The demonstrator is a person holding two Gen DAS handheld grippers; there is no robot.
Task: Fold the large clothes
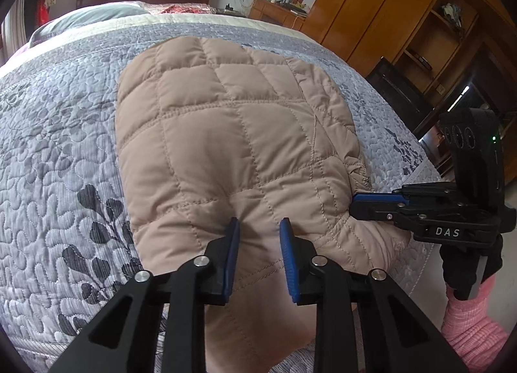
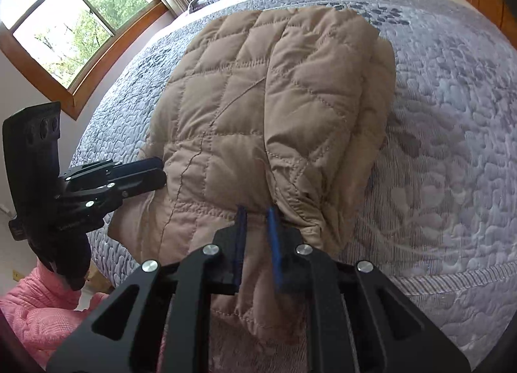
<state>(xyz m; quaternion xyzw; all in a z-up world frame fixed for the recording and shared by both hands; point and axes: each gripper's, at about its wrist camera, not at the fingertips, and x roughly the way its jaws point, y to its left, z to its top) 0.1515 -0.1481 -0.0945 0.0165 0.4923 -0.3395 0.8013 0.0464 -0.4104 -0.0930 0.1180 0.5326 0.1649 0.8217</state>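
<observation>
A tan quilted jacket (image 1: 232, 121) lies folded lengthwise on the grey-blue bedspread (image 1: 58, 133); it also shows in the right wrist view (image 2: 258, 108). My left gripper (image 1: 259, 222) sits at its near hem, jaws a hand's width apart with fabric between the blue pads. My right gripper (image 2: 257, 211) grips the near hem, jaws narrowly apart around a fold of fabric. In the left wrist view the right gripper (image 1: 355, 203) presses against the jacket's right edge. In the right wrist view the left gripper (image 2: 161, 172) touches the jacket's left edge.
The bedspread (image 2: 452, 146) covers a large bed with pillows (image 1: 97, 17) at the far end. A wooden wardrobe (image 1: 404, 1) stands to the right, a window (image 2: 74, 27) to the left. The person's pink sleeve (image 1: 475, 324) is at the bed's near edge.
</observation>
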